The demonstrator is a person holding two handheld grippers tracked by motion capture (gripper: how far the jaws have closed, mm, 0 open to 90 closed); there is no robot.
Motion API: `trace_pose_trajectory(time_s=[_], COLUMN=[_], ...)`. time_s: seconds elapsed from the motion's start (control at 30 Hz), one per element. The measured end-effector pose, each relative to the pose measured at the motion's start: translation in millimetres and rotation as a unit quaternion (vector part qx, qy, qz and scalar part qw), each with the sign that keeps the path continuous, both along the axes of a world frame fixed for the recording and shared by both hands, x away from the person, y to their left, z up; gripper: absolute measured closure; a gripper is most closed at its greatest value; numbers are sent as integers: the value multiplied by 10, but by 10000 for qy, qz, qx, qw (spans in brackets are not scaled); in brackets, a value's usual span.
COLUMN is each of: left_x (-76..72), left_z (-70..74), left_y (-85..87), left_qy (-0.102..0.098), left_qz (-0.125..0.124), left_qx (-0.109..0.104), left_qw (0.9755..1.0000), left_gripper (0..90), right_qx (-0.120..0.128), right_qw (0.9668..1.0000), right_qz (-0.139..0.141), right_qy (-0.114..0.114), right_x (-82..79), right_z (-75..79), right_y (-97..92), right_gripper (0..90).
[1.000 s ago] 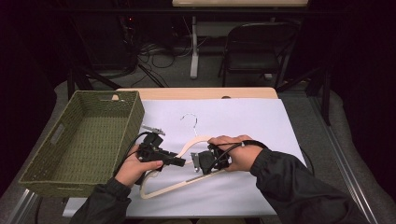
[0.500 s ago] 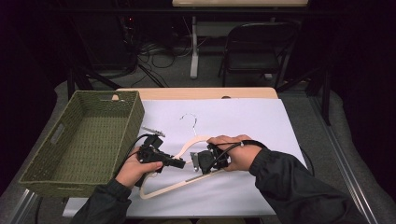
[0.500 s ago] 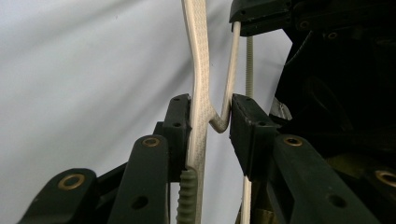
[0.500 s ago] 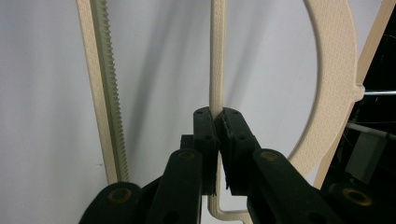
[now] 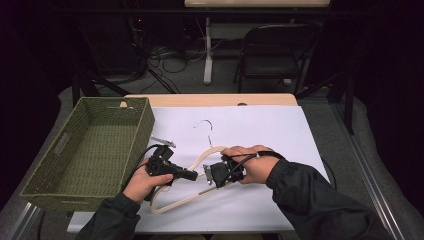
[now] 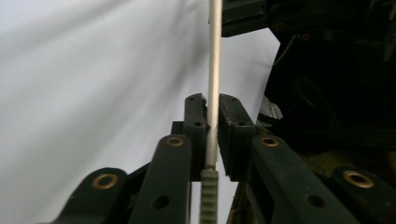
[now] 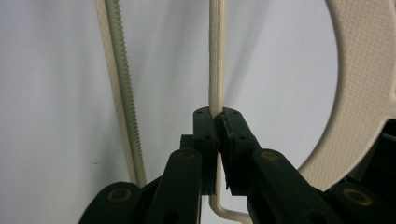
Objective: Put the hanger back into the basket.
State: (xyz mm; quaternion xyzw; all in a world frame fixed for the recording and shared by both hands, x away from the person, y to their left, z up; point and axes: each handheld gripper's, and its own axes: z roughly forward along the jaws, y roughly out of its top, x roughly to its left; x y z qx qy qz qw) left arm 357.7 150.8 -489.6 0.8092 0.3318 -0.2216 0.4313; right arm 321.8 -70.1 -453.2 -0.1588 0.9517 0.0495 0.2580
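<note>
A cream hanger [image 5: 176, 201] with a metal hook [image 5: 205, 125] lies on the white sheet [image 5: 280, 130]. My left gripper [image 5: 194, 175] points right at its middle. In the left gripper view its jaws have just been closing and now my left gripper [image 6: 212, 122] pinches a thin cream bar [image 6: 214, 65] of the hanger. My right gripper [image 5: 207, 174] faces it from the right. The right gripper view has my right gripper [image 7: 217, 122] shut on a thin cream strip [image 7: 216, 56], with the ridged bar [image 7: 119, 84] to its left and the wide shoulder [image 7: 364, 70] to its right.
A green woven basket [image 5: 90, 150] stands at the left of the table, touching the sheet's edge. A small metal clip [image 5: 162, 141] lies on the sheet beside it. A folding chair [image 5: 275, 55] and cables are on the floor beyond the table.
The left gripper's jaws have narrowed onto the hanger's bar. Both hands and the hanger have stayed where they were.
</note>
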Motion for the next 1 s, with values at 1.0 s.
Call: trace_pose_trajectory(time_s=[1.0], left_x=[-101], left_z=[133], left_y=[116], left_qy=[-611], left_qz=[548], left_qx=[308], left_qw=[9962], left_gripper=[869], right_qx=[577], right_qw=[9974], right_qz=[-418], right_qy=[-71], right_x=[90], right_z=[117], right_y=[-97], right_gripper=[579])
